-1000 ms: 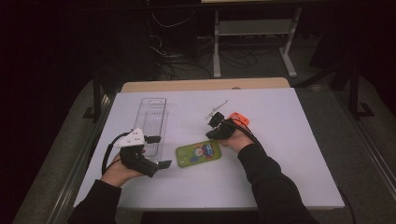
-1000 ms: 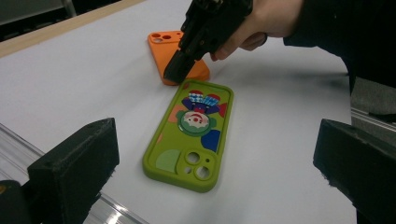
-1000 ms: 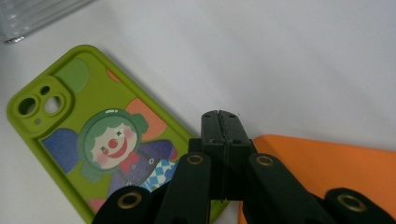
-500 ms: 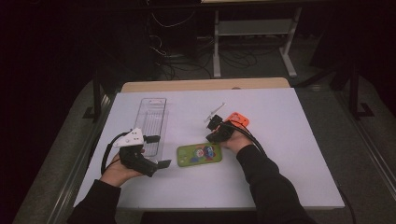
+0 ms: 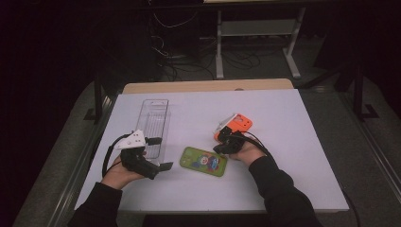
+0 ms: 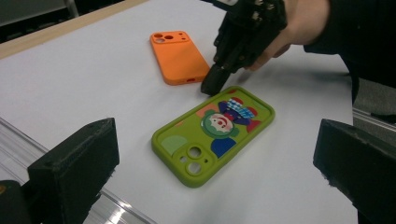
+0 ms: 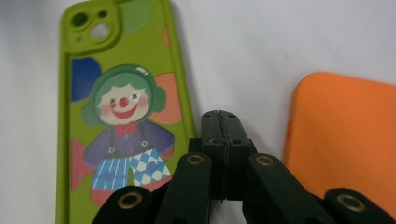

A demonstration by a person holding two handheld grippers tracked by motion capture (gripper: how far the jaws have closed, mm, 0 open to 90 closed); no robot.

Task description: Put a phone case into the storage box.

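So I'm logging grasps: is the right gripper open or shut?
Shut and empty: the right gripper has its fingers pressed together, tips on the table between the green case and the orange case.

Left tool gripped low in the left hand, jaws spread wide; right tool pressed fully closed, tip down at the bench.

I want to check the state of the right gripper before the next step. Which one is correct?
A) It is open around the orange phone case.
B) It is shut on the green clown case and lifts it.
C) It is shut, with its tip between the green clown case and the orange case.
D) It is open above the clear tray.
C: in the right gripper view the right gripper has its jaws pressed together on nothing, above bare table between the green clown case and the orange case.
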